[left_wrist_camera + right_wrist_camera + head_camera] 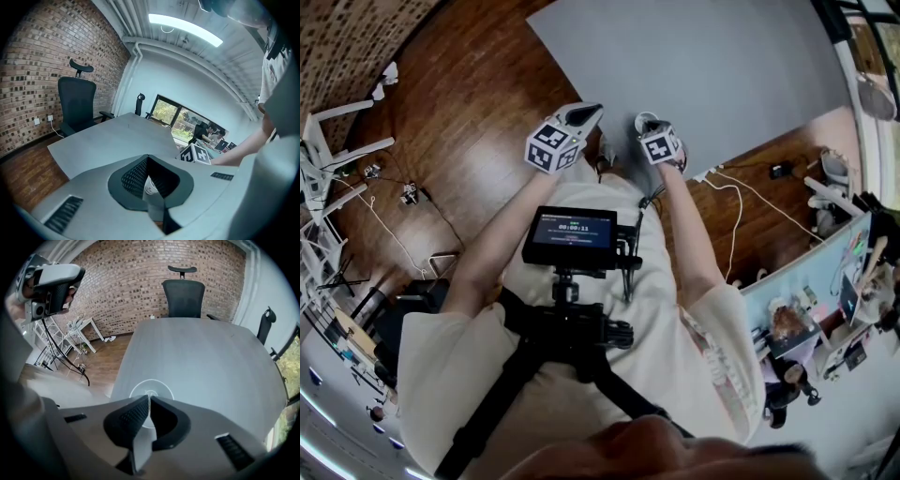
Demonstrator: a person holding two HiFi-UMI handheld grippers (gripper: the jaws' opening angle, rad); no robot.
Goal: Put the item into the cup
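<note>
A clear round cup (151, 391) stands at the near corner of the grey table (206, 362). I look almost straight down into it in the right gripper view. My right gripper (149, 398) hangs just above it, tips all but touching, with nothing visible between them. A faint mark shows on the cup's bottom; I cannot tell what it is. In the head view the right gripper (649, 127) points down at the table corner, with the left gripper (592, 112) beside it on the left. The left gripper (148, 158) has its tips together; a white round cup (150, 187) shows through the slit behind them.
A black office chair (183, 296) stands at the table's far side before a brick wall. Wooden floor surrounds the table, with white cables (736, 202) at the right and a white rack (328, 159) at the left. A monitor rig (570, 232) sits at the person's chest.
</note>
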